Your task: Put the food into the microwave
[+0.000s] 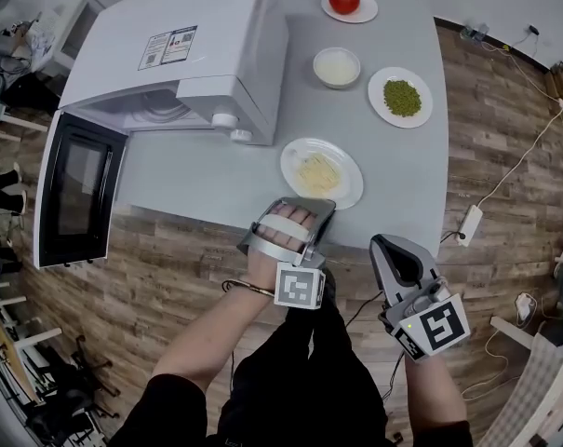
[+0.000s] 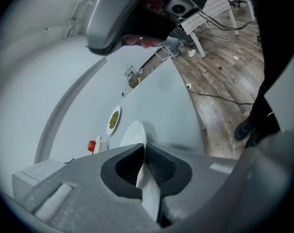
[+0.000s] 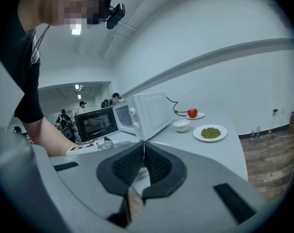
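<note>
The left gripper (image 1: 307, 203) has its fingers closed tight on the near rim of the plate of food (image 1: 348, 189). In the left gripper view the thin white edge of that plate (image 2: 135, 132) runs straight into the pinch of the left gripper (image 2: 143, 147), with no gap on either side. The plate sits at the centre of the head view, close to the near edge of the surface (image 1: 216, 175). It reaches away from the fingers toward the top of the frame, so its whole weight hangs beyond the grip. I cannot tell whether it has come clear of the surface.

The microwave (image 1: 169, 45) fills the upper left of the head view. Its door (image 1: 76, 194) is swung wide toward the left edge, and the opening (image 1: 160, 110) faces the lower left of the frame. The opening therefore lies left of the plate and slightly above it, with bare surface between them. My judgement is that the plate has to travel sideways to the left along the front of the microwave and past the knobs (image 1: 233, 127). After that it would turn in toward the top of the frame.

The right gripper (image 1: 390, 247) hangs off the surface at lower right. Its fingers meet with nothing between them (image 3: 144, 147), and it is the farther of the two from the opening.
</note>
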